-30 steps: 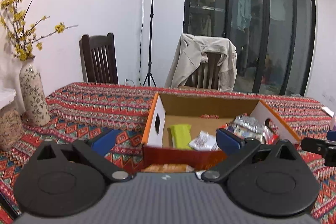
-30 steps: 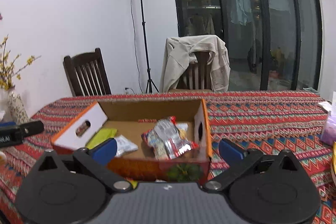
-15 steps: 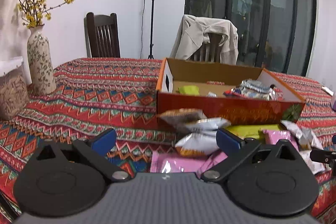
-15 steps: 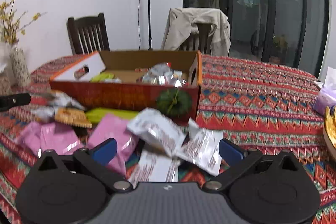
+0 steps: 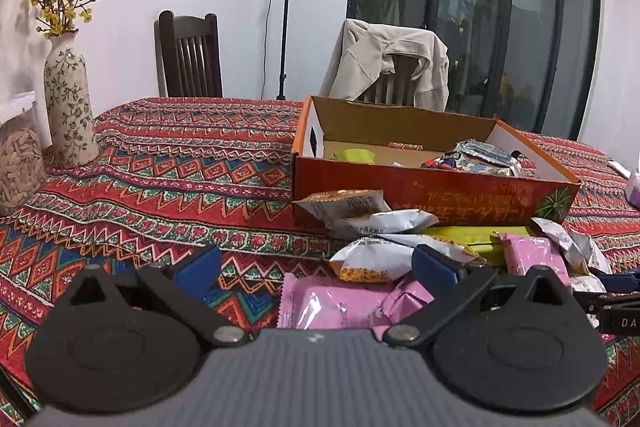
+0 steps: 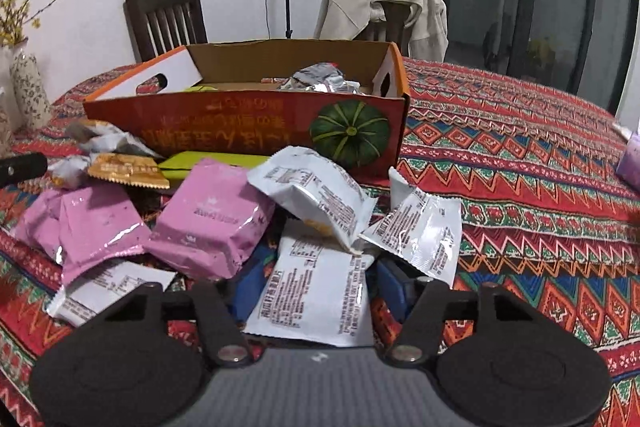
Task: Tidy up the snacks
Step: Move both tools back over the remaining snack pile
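An open orange cardboard box (image 5: 436,189) (image 6: 248,131) holds a few snacks on the patterned tablecloth. A pile of snack packets lies in front of it: pink packets (image 6: 212,223) (image 5: 332,303), white packets (image 6: 316,187) and a green one (image 6: 216,161). My left gripper (image 5: 316,267) is open, low over a pink packet at the pile's left end. My right gripper (image 6: 316,287) has its blue fingers around a flat white packet (image 6: 316,291), narrowed on it; I cannot tell if they pinch it.
A floral vase (image 5: 70,103) and a jar of seeds (image 5: 18,163) stand at the table's left edge. Two chairs (image 5: 188,59) stand behind the table, one draped with a beige jacket (image 5: 384,63). A lilac object (image 6: 632,159) sits at the right.
Both grippers dropped from above the box to the pile in front of it. The right gripper's fingers have narrowed around the white packet.
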Demonstrator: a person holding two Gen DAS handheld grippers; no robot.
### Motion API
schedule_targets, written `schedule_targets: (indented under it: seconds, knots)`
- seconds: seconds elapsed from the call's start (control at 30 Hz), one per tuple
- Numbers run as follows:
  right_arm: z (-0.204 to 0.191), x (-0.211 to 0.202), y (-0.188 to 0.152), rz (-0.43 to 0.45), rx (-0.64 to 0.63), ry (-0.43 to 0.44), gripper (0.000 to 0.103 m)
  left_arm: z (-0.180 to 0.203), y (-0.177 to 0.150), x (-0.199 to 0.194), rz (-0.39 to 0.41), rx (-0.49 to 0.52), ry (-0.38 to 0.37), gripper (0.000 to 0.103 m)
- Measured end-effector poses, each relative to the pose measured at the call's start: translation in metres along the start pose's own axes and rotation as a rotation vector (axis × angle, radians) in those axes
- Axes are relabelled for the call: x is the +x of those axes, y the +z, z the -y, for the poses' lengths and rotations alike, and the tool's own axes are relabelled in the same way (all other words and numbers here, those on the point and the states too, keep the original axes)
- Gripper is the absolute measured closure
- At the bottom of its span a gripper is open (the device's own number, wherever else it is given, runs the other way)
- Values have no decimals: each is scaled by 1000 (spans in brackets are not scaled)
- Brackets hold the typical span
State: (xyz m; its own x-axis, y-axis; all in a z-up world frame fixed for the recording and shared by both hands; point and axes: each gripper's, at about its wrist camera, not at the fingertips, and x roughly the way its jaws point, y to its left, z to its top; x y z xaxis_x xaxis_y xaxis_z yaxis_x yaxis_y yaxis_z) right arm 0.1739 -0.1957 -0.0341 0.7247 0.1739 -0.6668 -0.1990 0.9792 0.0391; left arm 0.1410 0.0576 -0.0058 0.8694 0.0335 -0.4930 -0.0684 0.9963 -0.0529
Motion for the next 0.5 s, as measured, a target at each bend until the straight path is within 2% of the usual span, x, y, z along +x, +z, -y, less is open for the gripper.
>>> schedule_targets:
  seconds: [0.1, 0.2, 0.37, 0.5]
  knots:
    - [0, -2, -2, 17, 2, 2, 58, 0, -1, 0, -6, -4, 5, 0]
    - [2, -6, -3, 47, 17, -9, 62, -1, -1, 1, -12, -10, 10, 0]
    - [9, -23, -3, 146, 55, -2, 63, -2, -1, 0, -24, -15, 34, 0]
    - [14, -31, -3, 192, 80, 17, 63, -6, -2, 3, -78, -21, 70, 0]
